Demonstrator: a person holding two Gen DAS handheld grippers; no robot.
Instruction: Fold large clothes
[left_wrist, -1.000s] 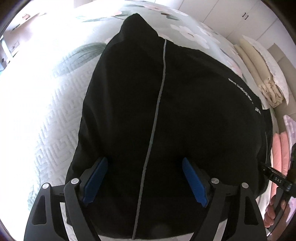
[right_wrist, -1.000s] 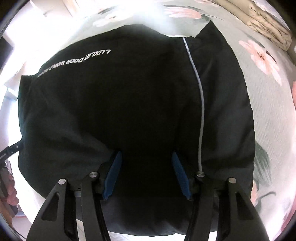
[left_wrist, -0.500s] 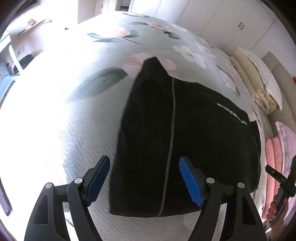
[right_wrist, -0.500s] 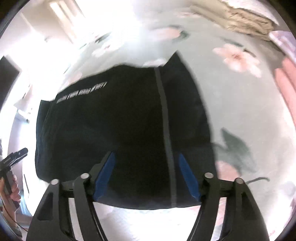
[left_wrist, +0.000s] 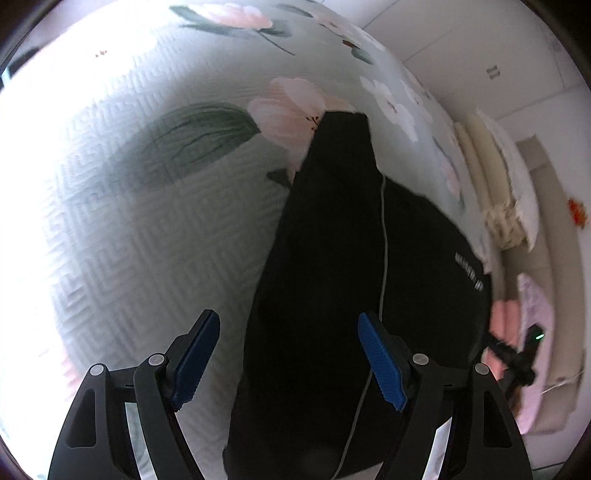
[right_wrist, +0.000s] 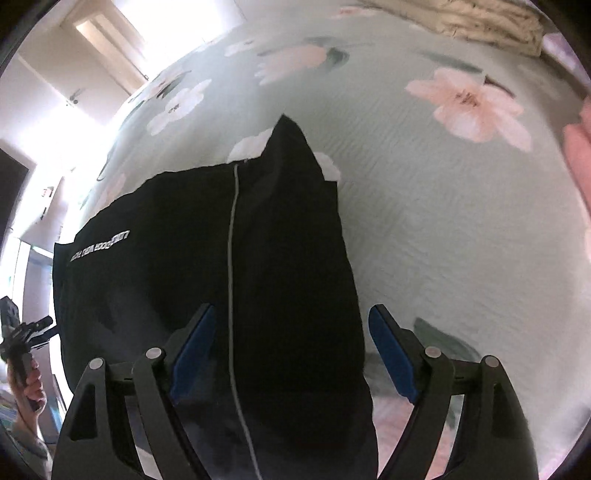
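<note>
A bed (left_wrist: 155, 236) covered by a pale green quilted spread with large pink and white flowers is seen in both wrist views, filling most of each picture. On it a black garment (left_wrist: 343, 280) is laid flat in a folded, roughly rectangular shape; one narrow part is seen sticking out at its far end. A thin light stripe (right_wrist: 232, 266) is run lengthwise down the garment, and a line of small white lettering (right_wrist: 100, 246) is printed near one edge, too blurred to be read.

At the far side of the bed a stack of folded cream bedding (left_wrist: 495, 192) is seen, with pink folded cloth (left_wrist: 508, 317) nearer beside it.

The left claw (left_wrist: 288, 360) is held above the garment's near edge with its blue pads wide apart; nothing is gripped, one pad being over the spread and the other over the black cloth. The right claw (right_wrist: 293, 356) is likewise raised over the garment's near end, its jaws opening, with nothing pressed between the pads. In the right wrist view, the other handle is seen gripped by a hand (right_wrist: 29, 384) at the left edge.
</note>
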